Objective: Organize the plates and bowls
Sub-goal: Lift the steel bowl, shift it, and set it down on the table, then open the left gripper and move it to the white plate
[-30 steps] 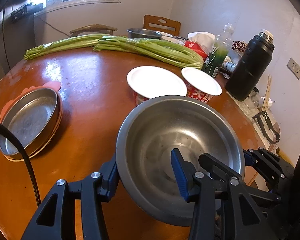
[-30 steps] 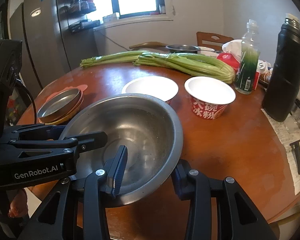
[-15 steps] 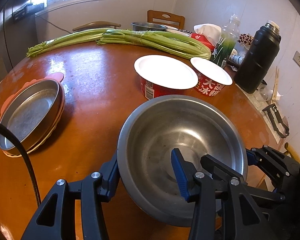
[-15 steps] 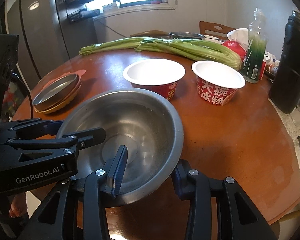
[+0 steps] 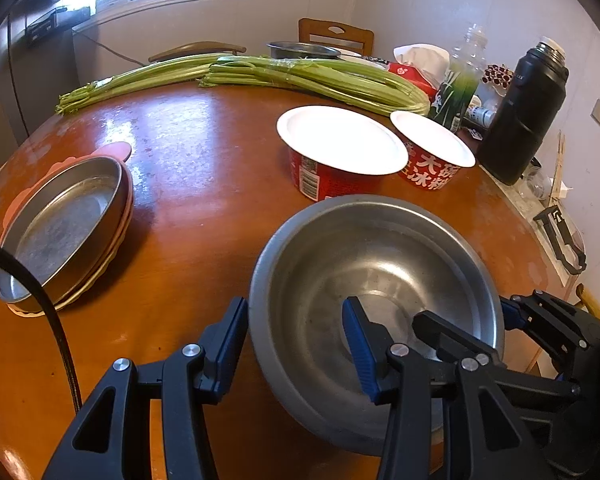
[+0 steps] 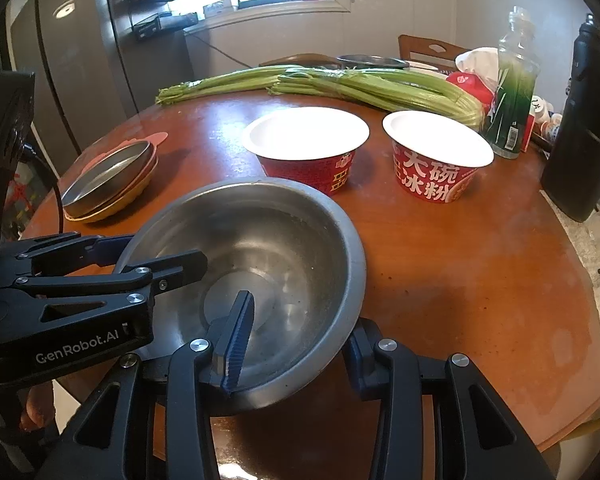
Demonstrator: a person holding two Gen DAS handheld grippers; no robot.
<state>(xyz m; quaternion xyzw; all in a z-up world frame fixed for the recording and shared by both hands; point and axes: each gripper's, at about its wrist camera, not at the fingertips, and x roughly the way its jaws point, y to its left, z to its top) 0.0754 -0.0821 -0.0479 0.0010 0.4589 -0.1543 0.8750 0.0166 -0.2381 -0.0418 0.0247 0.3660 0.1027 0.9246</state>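
Note:
A large steel bowl (image 5: 380,264) (image 6: 260,240) is held over the near part of the round wooden table (image 5: 204,184). My left gripper (image 5: 294,344) is shut on its near-left rim, one finger outside and one blue pad inside. My right gripper (image 6: 296,348) is shut on the near-right rim in the same way. Each gripper shows in the other's view: the right gripper (image 5: 466,316) and the left gripper (image 6: 152,254). A steel plate (image 5: 60,228) (image 6: 108,176) tops a stack of pink and orange plates at the table's left.
Two red paper bowls with white lids (image 5: 340,148) (image 5: 432,148) stand just beyond the steel bowl. Celery bundles (image 5: 300,76) lie across the back, near a second steel bowl (image 5: 304,50), a green bottle (image 5: 460,84) and a black flask (image 5: 524,112). The table edge (image 6: 580,420) runs close on the right.
The steel bowl and both grippers have drawn slightly back and down from the red paper bowls, whose sides now show in full. Both grips are unchanged.

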